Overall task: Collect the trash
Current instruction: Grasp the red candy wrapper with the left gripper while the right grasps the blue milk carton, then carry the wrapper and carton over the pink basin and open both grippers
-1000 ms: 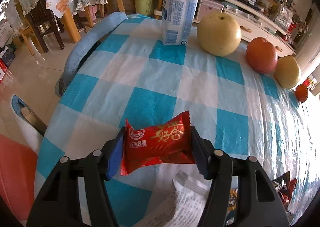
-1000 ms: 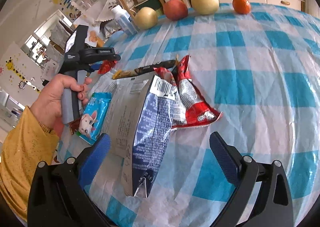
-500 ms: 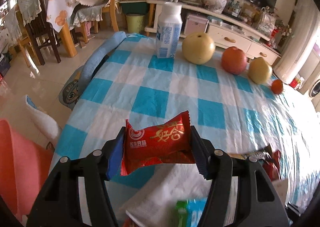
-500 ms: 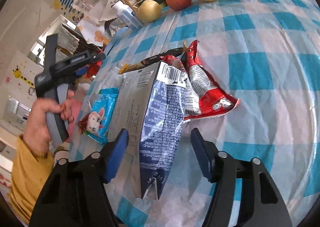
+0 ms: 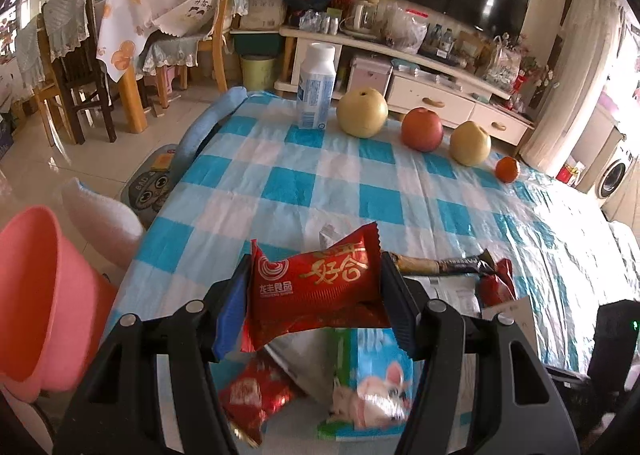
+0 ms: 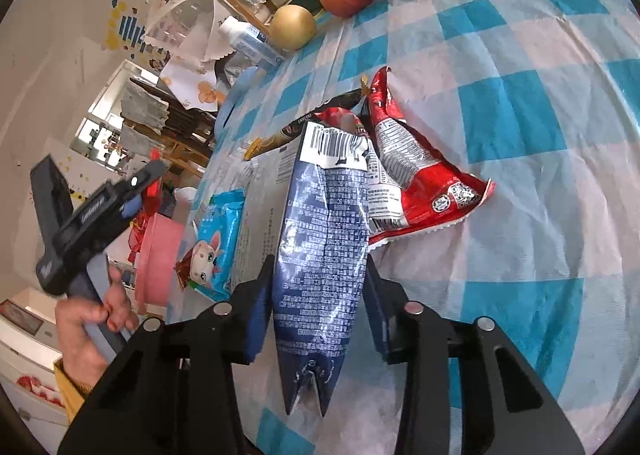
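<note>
Blue-and-white checked cloth (image 5: 400, 183) covers the table, with a living room of wooden chairs, a television and a low white cabinet behind it. Clamped between the fingers of the left gripper (image 5: 314, 297) is a red candy wrapper (image 5: 316, 287), glossy and crinkled, printed with gold characters and a white round logo, its crimped ends sticking out past the pads; it hangs above the near left corner of the table. To the left of that corner, off the table's edge, sits a pink basin (image 5: 44, 295). The right gripper (image 6: 318, 319) is closed on a dark blue foil bag (image 6: 324, 271), flattened, covered in fine white print with a barcode label at its far end, standing on edge over the cloth. Touching the bag's far end lies a red snack bag (image 6: 416, 175) with white print, and beyond it a long dark wrapper (image 6: 296, 127) lies near the table's left edge. A light blue packet (image 6: 218, 239) with a cartoon animal rests close to that same edge, beside a small red wrapper (image 5: 254, 395). Along the far edge stand a white bottle (image 5: 316, 93), two pears (image 5: 362, 113), an apple (image 5: 422, 129) and a small orange (image 5: 507, 169). Bare cloth spreads wide between the litter and the fruit, and to the right of the red snack bag.
</note>
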A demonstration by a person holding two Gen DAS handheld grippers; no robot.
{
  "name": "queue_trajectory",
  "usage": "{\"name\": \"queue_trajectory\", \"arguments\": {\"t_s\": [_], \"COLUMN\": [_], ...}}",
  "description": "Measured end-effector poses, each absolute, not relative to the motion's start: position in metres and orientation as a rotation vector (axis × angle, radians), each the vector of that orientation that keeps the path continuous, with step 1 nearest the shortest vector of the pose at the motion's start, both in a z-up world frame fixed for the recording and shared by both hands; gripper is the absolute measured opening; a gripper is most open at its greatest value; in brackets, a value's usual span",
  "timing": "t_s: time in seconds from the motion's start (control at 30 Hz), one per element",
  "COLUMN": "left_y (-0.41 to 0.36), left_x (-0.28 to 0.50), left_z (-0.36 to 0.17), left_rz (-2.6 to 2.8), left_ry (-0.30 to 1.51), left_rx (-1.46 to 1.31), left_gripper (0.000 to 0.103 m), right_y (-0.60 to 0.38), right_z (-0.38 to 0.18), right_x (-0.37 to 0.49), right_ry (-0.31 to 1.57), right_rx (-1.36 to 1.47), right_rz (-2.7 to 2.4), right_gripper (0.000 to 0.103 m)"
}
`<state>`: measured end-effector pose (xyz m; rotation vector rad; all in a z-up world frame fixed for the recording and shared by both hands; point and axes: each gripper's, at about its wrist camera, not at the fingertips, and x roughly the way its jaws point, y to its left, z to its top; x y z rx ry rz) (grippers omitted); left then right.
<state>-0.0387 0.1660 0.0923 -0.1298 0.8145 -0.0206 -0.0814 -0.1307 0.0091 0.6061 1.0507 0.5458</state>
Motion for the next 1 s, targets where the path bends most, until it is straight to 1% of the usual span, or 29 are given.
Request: {"name": "queue_trajectory", "arguments": {"t_s": [0.13, 0.17, 0.2, 0.63, 1.0], "left_y": [0.168, 0.169, 0.171, 0.185, 0.191], "left_x": [-0.053, -0.055, -0.058, -0.066, -0.073], "left_z": [0.086, 0.085, 0.082, 0.069, 0.079], "left_rz": [-0.029, -0.031, -0.034, -0.084, -0.125], "left_ry": [0.811, 0.812, 0.814, 0.813, 0.784], "left_rx": [-0.120, -0.120, -0.123, -0.145, -0.170], "left_gripper": [0.062, 0.062, 0.062, 0.062, 0.062], "right_y": [-0.130, -0.130, -0.129, -0.126, -0.128], "right_z": [0.008, 0.008, 0.008, 0.012, 0.033], "right_x": [-0.081, -0.081, -0.081, -0.086, -0.095], "right_ry": [1.042, 1.037, 1.033, 0.985, 0.916], "right_rx": [0.617, 0.613, 0.608, 0.569, 0.582], "right_rz": [0.552, 0.553, 0.557, 0.538, 0.525], "right_gripper": [0.040, 0.037, 0.037, 0.034, 0.033]}}
